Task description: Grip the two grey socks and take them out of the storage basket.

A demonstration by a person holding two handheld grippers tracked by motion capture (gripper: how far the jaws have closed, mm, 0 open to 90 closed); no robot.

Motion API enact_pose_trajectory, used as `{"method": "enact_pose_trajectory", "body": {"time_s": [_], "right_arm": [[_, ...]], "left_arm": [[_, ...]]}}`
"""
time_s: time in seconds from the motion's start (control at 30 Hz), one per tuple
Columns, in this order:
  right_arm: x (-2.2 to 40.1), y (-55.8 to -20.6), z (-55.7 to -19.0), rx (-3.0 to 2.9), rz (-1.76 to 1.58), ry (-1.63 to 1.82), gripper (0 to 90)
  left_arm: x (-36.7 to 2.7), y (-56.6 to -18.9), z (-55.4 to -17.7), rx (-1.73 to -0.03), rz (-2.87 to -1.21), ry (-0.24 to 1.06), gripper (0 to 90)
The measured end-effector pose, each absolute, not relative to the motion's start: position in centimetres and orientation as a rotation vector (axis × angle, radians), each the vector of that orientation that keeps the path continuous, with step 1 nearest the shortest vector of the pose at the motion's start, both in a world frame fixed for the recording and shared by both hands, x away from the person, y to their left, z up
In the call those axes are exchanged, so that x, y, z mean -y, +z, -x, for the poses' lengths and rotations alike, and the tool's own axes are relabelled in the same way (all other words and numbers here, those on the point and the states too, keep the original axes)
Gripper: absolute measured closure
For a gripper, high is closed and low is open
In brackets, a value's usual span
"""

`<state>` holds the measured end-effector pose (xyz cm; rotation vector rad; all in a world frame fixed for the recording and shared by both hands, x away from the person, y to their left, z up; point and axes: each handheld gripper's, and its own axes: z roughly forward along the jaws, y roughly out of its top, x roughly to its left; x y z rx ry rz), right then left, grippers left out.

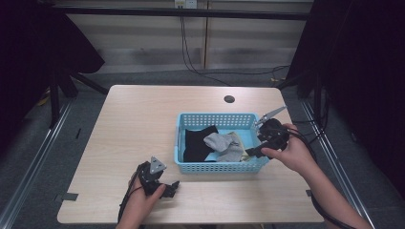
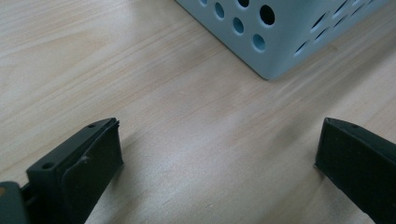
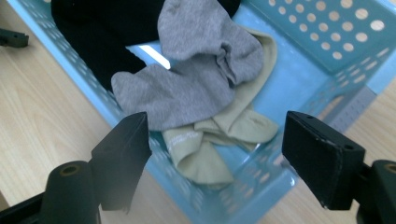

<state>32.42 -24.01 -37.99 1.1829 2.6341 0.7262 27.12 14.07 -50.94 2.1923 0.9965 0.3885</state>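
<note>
High view frames a pale wooden table (image 1: 143,129) on which a light blue perforated basket (image 1: 217,167) is set, right of the middle. Three socks are heaped inside it: a black sock (image 1: 196,143) toward the basket's left side, a grey sock (image 1: 222,143) crumpled across the centre, and a beige sock (image 3: 205,154) partly buried under the grey one, its toe end spread over the basket floor near the wall, as is seen in the right gripper view. In that view the grey sock is shown folded over on itself, its fabric soft and wrinkled, and the black sock is seen behind it toward the far corner. The right gripper (image 3: 215,154) is held above the basket's near right corner, its jaws parted wide and empty; the socks are seen between and beyond the two black pads (image 3: 123,154), below them and untouched. No fabric is pinched by either pad. The right hand (image 1: 291,152) is wrapped around the gripper body at the basket's right end, the forearm entering from the lower right, and the tool is angled down and leftward into the basket. The left gripper (image 1: 165,188) is rested low near the table's front edge, well apart from the socks, just outside the basket's near left corner; its jaws are spread wide over bare wood with nothing between them. The left hand (image 1: 143,198) is closed around its body.
</note>
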Motion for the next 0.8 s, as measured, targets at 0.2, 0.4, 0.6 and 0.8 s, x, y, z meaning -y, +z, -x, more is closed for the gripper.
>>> {"method": "enact_pose_trajectory", "body": {"time_s": [0.2, 0.4, 0.6, 0.8], "right_arm": [[23.1, -39.2, -34.2, -2.651, -1.221, 0.72, 24.4], [22.3, -40.4, -35.4, -2.68, -1.224, 0.676, 27.0], [21.3, -41.1, -36.1, -2.699, -1.203, 0.654, 28.7], [19.8, -42.3, -37.0, -2.727, -1.181, 0.637, 29.5]], "left_arm": [[-14.1, -50.9, -27.1, -0.996, -2.193, 0.388, 0.0], [-14.1, -50.9, -27.1, -0.995, -2.194, 0.386, 0.0], [-14.0, -51.0, -27.1, -0.999, -2.189, 0.386, 0.0], [-14.0, -51.0, -27.1, -0.999, -2.188, 0.386, 0.0]]}}
